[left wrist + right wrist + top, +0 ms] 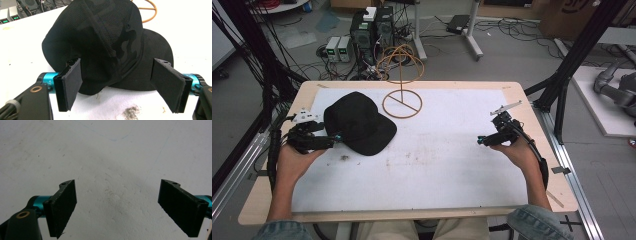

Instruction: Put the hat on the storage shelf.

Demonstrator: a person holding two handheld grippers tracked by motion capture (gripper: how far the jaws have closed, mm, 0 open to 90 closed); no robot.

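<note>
The black baseball cap (358,122) lies on the tabletop (427,165) at its left, crown toward the far edge; its far side is hidden in the left gripper view. The left gripper (333,139) has its jaws spread wide at the cap's near rim, not pressing it. A wire stand (402,102) rises just beyond. The right gripper (482,141) hovers well apart over bare tabletop, jaws wide apart.

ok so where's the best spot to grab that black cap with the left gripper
Probably the crown's near edge, from the person's left: the cap lies crown up, its soft rim between the open left gripper. The flat brim points away toward the table's middle, harder to pinch.
</note>
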